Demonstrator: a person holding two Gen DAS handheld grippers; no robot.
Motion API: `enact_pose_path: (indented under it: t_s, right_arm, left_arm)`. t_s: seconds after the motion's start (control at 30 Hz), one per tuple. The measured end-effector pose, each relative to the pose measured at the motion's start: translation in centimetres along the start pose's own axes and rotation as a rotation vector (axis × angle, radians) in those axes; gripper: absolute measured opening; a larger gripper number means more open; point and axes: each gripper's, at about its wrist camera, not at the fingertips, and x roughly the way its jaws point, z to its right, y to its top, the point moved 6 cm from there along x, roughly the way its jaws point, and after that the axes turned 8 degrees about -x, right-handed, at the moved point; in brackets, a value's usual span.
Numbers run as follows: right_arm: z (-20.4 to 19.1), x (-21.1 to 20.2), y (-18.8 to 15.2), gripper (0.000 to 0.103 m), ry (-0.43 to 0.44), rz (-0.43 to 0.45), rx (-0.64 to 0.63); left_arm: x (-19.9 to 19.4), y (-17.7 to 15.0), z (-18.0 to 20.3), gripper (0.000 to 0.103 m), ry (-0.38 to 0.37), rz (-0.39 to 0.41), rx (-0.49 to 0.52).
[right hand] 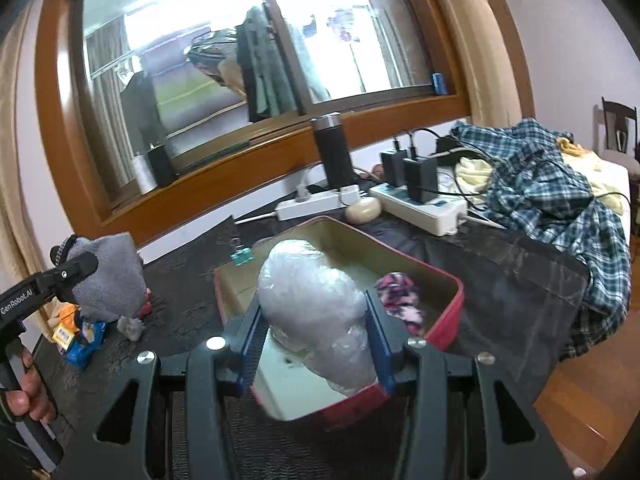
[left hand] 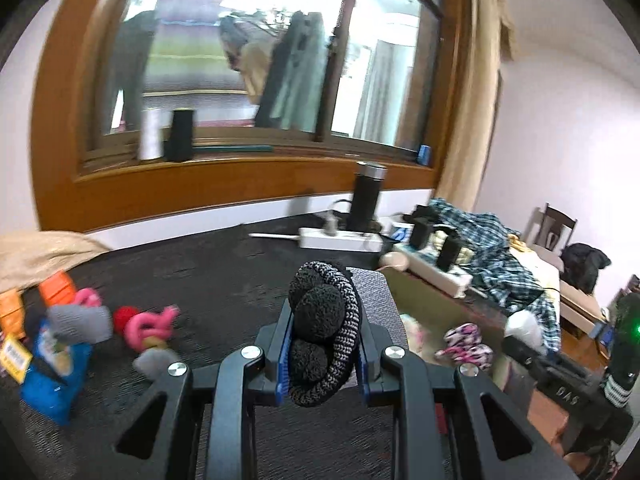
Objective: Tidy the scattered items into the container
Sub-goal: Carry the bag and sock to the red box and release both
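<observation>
The left tongs are clamped on a dark knitted sock bundle, carried in the air above the dark tabletop, with the container's grey-patterned near corner just behind it. The right tongs are clamped on a crumpled clear plastic bag, which hangs over the near end of the container, a red-walled tray with a pale floor. A pink and black patterned cloth already lies inside, against the tray's right wall. Toward the tabletop's left edge other loose things lie scattered: a blue snack packet, a pink knotted rope toy, a grey sock and orange packets. The main risk I see is the bag: it is bulky and springy, so if let go this close to the near wall it could puff up and roll back out over the rim onto the tabletop. Both tongs heading for the same tray could also bump each other or shove the light tray toward the power strips and cables at the far edge. The sock bundle is gripped only across its middle, so a fast swing could let it slip.
</observation>
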Motion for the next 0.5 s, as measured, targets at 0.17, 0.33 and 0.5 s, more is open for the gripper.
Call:
enact_pose_path:
  t_s: [0.17, 0.33, 0.5]
  right_arm:
    - [1.5, 0.5, 0.3, 0.05, -0.014, -0.008, 0.005]
    - [2.1, 1.5, 0.2, 0.052, -0.002, -0.03, 0.007]
    - [1.5, 2.8, -0.1, 0.052, 0.025, -0.053, -0.007]
  left_arm:
    - [3.4, 0.4, 3.7, 0.026, -0.062, -0.041, 0.01]
    - [6.7, 0.0, 6.5, 0.026, -0.095, -0.082, 0.023]
    - [9.1, -1.0, 7.3, 0.027, -0.104, -0.13, 0.021]
